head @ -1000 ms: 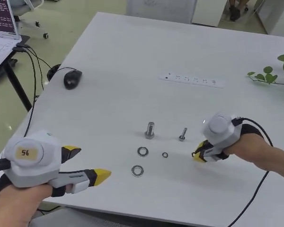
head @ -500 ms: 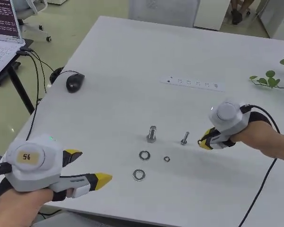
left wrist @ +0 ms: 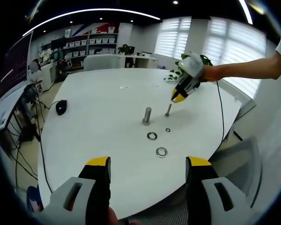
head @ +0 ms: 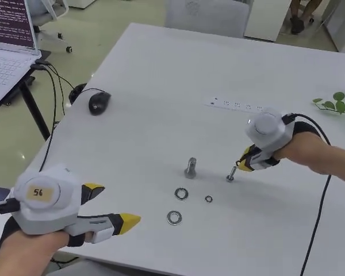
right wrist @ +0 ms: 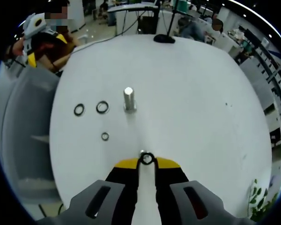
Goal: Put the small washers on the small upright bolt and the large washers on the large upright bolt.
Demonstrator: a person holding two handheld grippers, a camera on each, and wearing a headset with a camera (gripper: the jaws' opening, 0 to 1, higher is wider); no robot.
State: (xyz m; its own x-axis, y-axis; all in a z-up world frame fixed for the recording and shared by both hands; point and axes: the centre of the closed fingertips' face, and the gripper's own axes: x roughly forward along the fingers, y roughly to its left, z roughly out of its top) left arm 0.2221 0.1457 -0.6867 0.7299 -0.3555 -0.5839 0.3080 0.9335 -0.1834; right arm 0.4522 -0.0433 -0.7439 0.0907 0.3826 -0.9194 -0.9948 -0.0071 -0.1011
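White table [head: 161, 86]. Left gripper [head: 114, 203] gapes wide, empty, at 8 o'clock from the large bolt [head: 190, 168]. Right gripper [head: 245, 164] is nearly closed, pinching a small washer [right wrist: 151, 158] just at the small bolt [head: 231, 174]. Two large washers [head: 181, 194] lie at the large bolt's 6 o'clock.

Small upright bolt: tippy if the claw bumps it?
Likely tippy: the small bolt looks slim, standing free on its head. Probably light, so a side bump from the right claw, carrying a small washer, may slide or topple it.
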